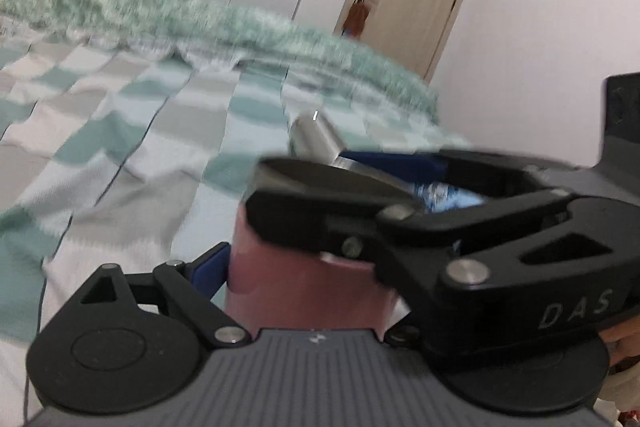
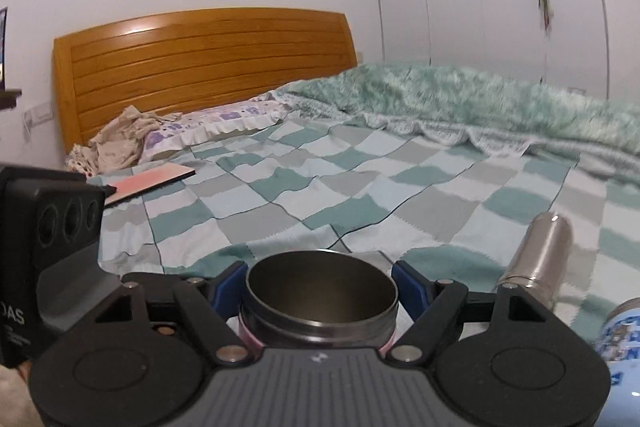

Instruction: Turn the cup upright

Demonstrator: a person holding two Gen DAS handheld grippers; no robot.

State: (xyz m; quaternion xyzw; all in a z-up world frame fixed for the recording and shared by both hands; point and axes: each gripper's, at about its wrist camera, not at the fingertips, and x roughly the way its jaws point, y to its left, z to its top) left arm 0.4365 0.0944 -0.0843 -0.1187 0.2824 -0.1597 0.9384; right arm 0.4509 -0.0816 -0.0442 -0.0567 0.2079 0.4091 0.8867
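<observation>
Nearest the right wrist camera, the pink cup is held upright, mouth up, between the blue pads of the right tongs, closed on its rim. In the left view, the left tongs flank the cup, apparently gripping it. A steel flask lies on the checked bed.

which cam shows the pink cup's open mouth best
The right wrist view: the pink cup sits centred between the right gripper fingers, its dark steel interior and rim in plain sight. The left wrist view is blurred and shows only its pink side wall, with the other gripper across its top.
</observation>
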